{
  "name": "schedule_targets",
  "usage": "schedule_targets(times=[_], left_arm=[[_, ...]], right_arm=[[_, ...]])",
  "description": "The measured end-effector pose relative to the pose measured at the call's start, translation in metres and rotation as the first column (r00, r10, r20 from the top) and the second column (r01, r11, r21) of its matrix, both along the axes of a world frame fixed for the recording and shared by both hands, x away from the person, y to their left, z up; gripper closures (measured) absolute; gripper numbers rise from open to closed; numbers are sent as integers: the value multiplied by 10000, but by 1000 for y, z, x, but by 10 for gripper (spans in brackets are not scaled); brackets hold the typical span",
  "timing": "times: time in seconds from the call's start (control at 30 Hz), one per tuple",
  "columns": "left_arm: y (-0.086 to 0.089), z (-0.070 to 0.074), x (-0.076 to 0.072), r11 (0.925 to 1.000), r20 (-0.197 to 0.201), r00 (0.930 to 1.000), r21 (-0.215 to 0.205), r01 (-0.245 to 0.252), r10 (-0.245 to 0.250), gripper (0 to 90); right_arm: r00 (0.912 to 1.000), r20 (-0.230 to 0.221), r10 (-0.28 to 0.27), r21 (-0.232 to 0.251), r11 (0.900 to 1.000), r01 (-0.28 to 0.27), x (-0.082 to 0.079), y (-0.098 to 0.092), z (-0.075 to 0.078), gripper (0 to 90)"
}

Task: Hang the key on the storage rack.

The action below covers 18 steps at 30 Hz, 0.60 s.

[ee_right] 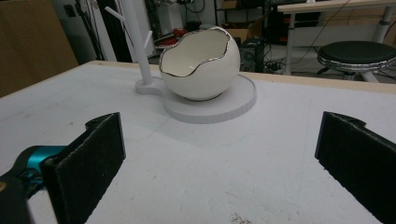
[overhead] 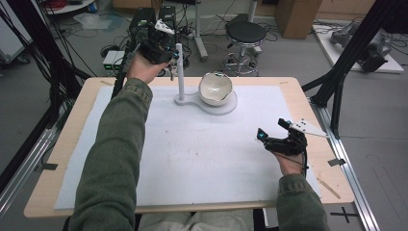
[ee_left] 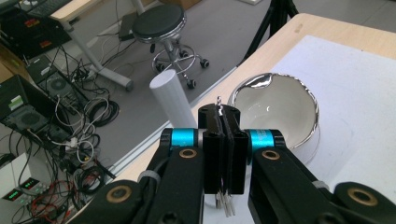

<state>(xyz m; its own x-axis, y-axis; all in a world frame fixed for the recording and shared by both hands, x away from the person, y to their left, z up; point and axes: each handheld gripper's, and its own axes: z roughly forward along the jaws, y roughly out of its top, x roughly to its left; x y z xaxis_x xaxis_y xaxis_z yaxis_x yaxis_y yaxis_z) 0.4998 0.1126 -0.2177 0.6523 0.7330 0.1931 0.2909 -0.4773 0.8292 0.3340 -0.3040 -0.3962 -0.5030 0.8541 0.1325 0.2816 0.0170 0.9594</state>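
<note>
At the table's far edge my left gripper (overhead: pixel 173 53) hovers beside the top of a white stand's post (overhead: pixel 181 72). In the left gripper view its jaws (ee_left: pixel 223 116) are shut on a small silver metal piece (ee_left: pixel 218 100), whose thin ends stick out above and below the pads. The post's top (ee_left: pixel 169 98) is just to the left, and a white egg-shaped bowl with a silver rim (ee_left: pixel 280 107) lies behind. The bowl (overhead: pixel 215 88) rests on the stand's round base (overhead: pixel 230 107). My right gripper (overhead: pixel 272 129) rests open and empty on the mat at right, facing the bowl (ee_right: pixel 201 65).
A white mat (overhead: pixel 192 154) covers the wooden table (overhead: pixel 62 159). Beyond the far edge are a black stool (overhead: pixel 245 33), cables and electronics (overhead: pixel 113 58) on the floor. Black frame beams (overhead: pixel 351 53) stand at the right, a cardboard box (overhead: pixel 298 17) behind.
</note>
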Motion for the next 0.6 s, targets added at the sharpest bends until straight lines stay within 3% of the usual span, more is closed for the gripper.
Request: schedule_targets(times=[0.6], left_arm=[[-11,-5,11,9996,-55,9997,-119,-258,257,880]], right_arm=[[10000,30,-38,-15,10000,38,-2,-3,0,6]])
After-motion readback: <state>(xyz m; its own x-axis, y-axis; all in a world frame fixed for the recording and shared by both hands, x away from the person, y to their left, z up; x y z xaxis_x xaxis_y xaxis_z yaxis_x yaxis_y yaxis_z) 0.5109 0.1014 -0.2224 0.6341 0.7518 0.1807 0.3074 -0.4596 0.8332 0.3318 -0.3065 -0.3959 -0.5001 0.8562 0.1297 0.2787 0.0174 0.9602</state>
